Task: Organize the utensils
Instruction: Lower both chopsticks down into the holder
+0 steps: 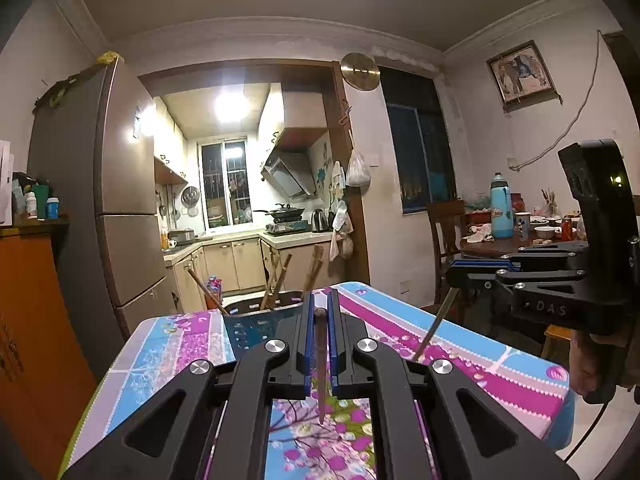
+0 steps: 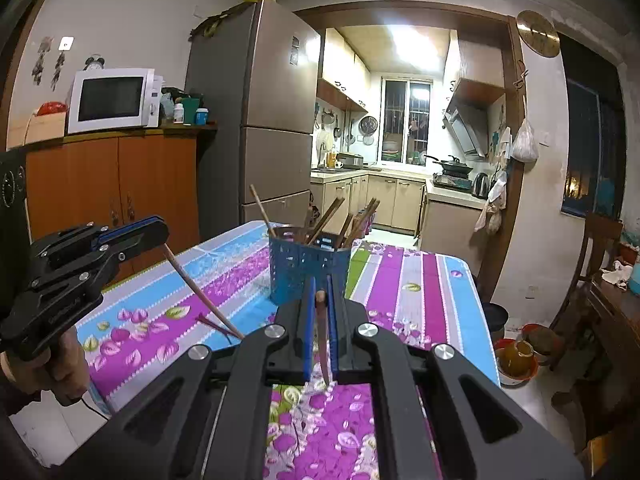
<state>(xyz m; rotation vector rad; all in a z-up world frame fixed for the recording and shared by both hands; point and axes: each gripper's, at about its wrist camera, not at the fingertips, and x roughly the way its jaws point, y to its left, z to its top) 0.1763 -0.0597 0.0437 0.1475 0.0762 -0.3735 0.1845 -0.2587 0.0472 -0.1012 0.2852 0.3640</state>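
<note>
My left gripper (image 1: 321,302) is shut on a brown chopstick (image 1: 321,368) that hangs tip-down above the floral tablecloth (image 1: 460,344). My right gripper (image 2: 321,286) is shut on another chopstick (image 2: 323,344), which also hangs tip-down. Each gripper shows in the other's view: the right gripper (image 1: 454,274) with its slanting chopstick (image 1: 436,328), and the left gripper (image 2: 162,236) with its chopstick (image 2: 200,292). A blue perforated utensil holder (image 2: 308,268) stands on the table just beyond both grippers and holds several chopsticks (image 2: 324,220) leaning outward. The same holder (image 1: 256,328) sits left of my left fingers.
A tall fridge (image 2: 260,112) and an orange cabinet (image 2: 116,184) with a microwave (image 2: 112,100) stand left of the table. A wooden chair (image 1: 444,232) and a cluttered dining table (image 1: 520,240) are at the right. Bowls (image 2: 516,360) lie on the floor.
</note>
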